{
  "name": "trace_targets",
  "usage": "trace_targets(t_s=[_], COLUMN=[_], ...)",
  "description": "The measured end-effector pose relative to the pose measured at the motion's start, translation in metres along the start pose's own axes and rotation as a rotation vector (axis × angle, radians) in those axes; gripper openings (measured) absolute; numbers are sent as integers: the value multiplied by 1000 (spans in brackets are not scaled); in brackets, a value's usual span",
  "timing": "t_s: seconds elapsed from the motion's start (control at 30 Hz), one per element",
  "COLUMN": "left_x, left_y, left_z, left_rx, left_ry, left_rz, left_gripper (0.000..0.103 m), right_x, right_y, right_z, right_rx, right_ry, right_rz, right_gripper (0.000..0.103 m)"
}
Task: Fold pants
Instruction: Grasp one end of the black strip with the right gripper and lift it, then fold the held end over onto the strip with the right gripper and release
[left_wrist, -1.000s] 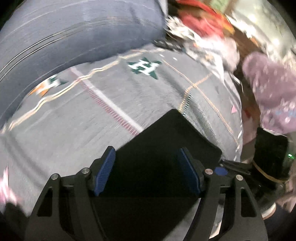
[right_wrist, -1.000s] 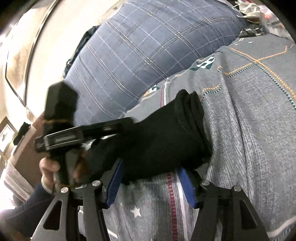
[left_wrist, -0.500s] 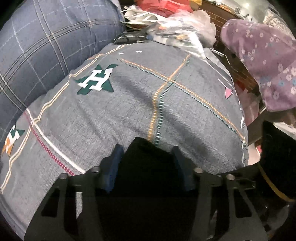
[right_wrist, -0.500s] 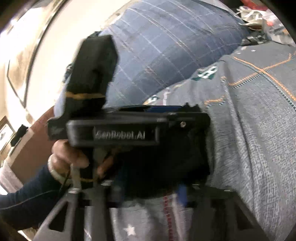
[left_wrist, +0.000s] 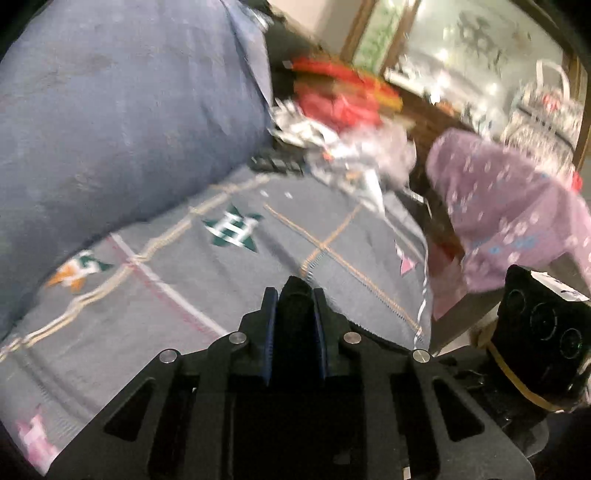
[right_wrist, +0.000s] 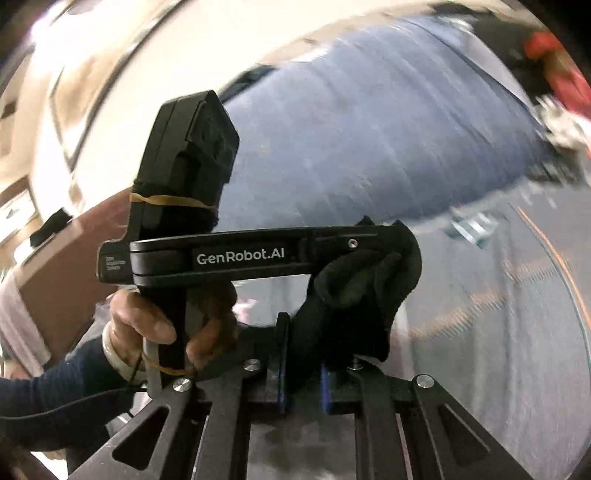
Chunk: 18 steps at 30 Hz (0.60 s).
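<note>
The black pants (right_wrist: 354, 295) hang bunched between both grippers, lifted above the grey patterned bedspread (left_wrist: 184, 266). My left gripper (left_wrist: 295, 306) is shut on a fold of the black pants (left_wrist: 295, 291). In the right wrist view the left gripper (right_wrist: 391, 240) shows from the side, clamped on the cloth's top edge. My right gripper (right_wrist: 301, 354) is shut on the lower part of the same bunch. Most of the pants are hidden behind the jaws.
A big blue checked pillow (left_wrist: 110, 110) lies at the back left of the bed. A pile of red and silvery clutter (left_wrist: 340, 110) sits behind it. A purple flowered cloth (left_wrist: 509, 206) hangs at the right. The right gripper's camera block (left_wrist: 539, 332) is at lower right.
Both grippers have closed on the black pants and lifted them off the bedspread. The left gripper has swung up and now sits beside the right one.
</note>
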<state>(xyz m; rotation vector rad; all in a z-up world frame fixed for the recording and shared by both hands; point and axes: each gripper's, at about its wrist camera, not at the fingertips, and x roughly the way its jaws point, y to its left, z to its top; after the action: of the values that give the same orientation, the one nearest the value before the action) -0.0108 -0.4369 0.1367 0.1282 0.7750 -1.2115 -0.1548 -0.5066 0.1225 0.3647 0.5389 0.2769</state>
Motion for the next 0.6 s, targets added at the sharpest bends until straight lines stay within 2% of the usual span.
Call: trace_targets(t_s=[0.1, 0.2, 0.3, 0.33, 0.4, 0.43, 0.47, 0.5, 0.53, 0.6], left_x=[-41, -82, -121, -131, -154, -167, -176, -185, -192, -199], left_y=[21, 66, 113, 124, 139, 142, 143, 142, 139, 135], left_z=[-17, -49, -92, -103, -128, -140, -149, -156, -163, -174], left_rx=[-73, -203, -370, -408, -482, -504, -513, -522, -535, -562], left_ry=[-56, -87, -95, -95, -92, -96, -101, -105, -109, -134], left_rz=[30, 106, 256, 283, 344, 372, 388, 403, 410, 390], left_gripper=[17, 18, 22, 22, 22, 22, 22, 28, 43, 58], right_x=[17, 50, 98, 118, 155, 167, 168, 160, 150, 125], right_y=[38, 73, 104, 113, 123, 126, 128, 129, 129, 124], right_z=[7, 3, -15, -27, -50, -59, -63, -62, -60, -53], right_rx=[-93, -171, -215, -227, -215, -187, -156, -139, -126, -130], right_ry=[27, 76, 165, 213, 327, 385, 393, 371, 355, 310], right_rz=[35, 94, 167, 190, 184, 197, 236, 289, 345, 379], right_gripper=[12, 12, 12, 16, 38, 39, 39, 41, 43, 50])
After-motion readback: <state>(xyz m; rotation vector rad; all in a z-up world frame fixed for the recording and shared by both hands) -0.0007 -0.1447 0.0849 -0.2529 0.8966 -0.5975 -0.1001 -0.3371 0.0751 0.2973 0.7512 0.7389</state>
